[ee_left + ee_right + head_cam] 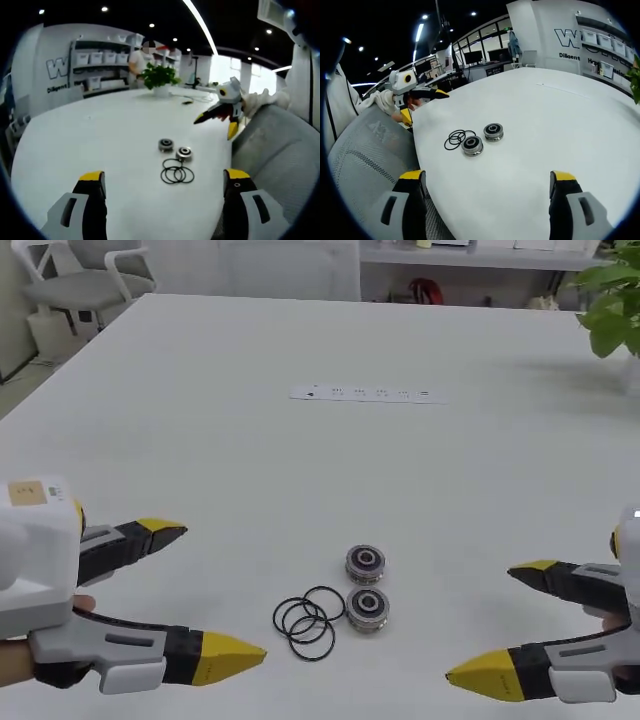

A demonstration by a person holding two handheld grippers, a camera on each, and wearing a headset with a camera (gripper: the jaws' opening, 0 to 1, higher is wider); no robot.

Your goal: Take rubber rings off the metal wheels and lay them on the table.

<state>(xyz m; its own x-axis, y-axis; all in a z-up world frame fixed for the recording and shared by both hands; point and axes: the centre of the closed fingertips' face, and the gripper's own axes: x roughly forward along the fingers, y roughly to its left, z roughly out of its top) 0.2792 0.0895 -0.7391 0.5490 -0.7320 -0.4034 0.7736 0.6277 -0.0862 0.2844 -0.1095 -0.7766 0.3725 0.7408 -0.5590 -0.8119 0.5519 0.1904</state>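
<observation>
**Both grippers spread wide, wheels and loose rings between them**

The left gripper [222, 590] and right gripper [480, 622] flank the work, each with its jaws wide apart and holding nothing. Between them on the white table [300, 470], near its front edge, two metal wheels [365, 562] lie flat, bores up, lined up near-to-far and close together. Black rubber rings [307, 620] lie flat and overlapped, left of the nearer wheel [368, 606], perhaps touching it. Bare tabletop stretches beyond to a power strip [365, 394].
</observation>
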